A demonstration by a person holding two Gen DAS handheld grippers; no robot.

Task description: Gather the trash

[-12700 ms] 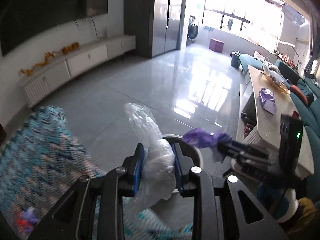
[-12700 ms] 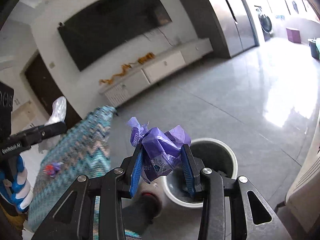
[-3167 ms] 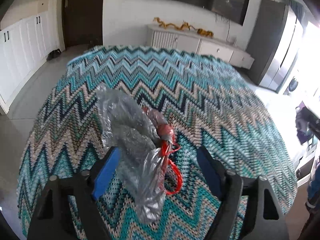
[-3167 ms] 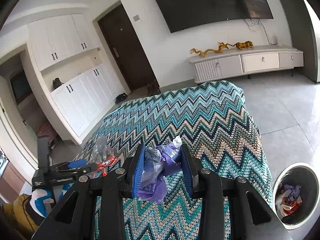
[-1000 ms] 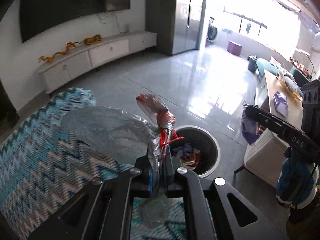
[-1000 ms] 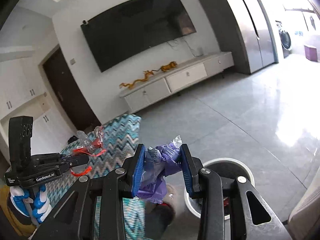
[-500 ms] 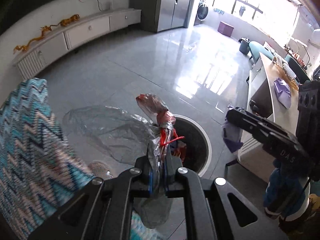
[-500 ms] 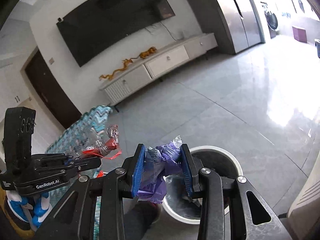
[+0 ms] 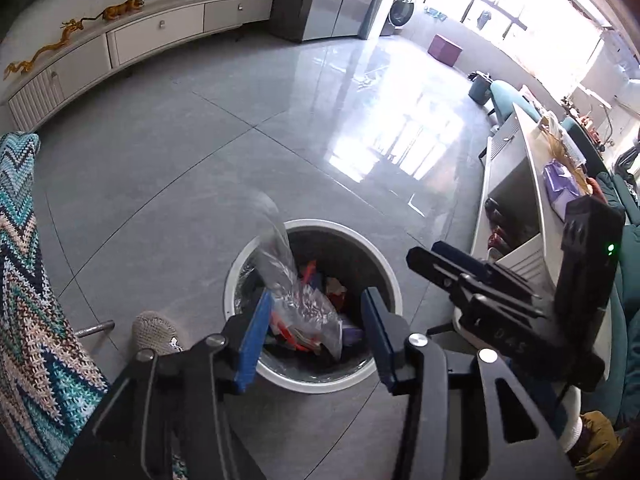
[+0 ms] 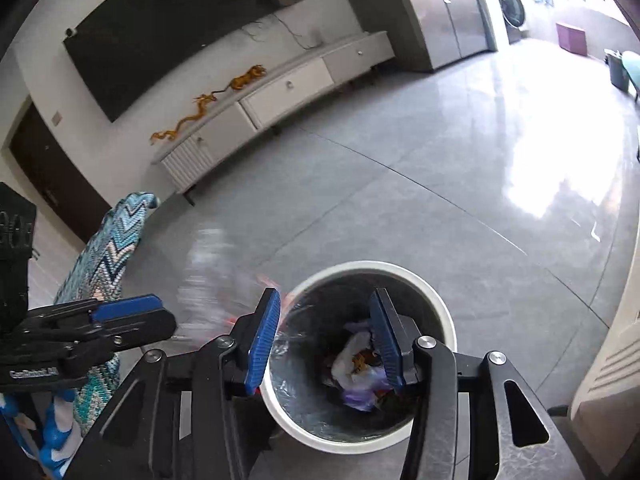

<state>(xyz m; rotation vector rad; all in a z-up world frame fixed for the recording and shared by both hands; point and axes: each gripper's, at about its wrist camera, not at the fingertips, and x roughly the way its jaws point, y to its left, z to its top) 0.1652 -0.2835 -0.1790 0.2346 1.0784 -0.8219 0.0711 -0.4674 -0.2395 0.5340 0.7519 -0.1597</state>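
While my left gripper (image 9: 312, 330) opens, the clear bag (image 9: 294, 292) slips free above the bin (image 9: 240, 268); its tail may catch on the rim. My right gripper (image 10: 326, 338) also opens, empty.

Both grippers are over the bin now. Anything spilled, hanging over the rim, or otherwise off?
One thing: the clear plastic bag is only partly in the bin, its upper end sticking up over the rim. The left gripper is opening with it loose between the jaws. No trash shows on the visible floor. The right gripper is opening, empty.
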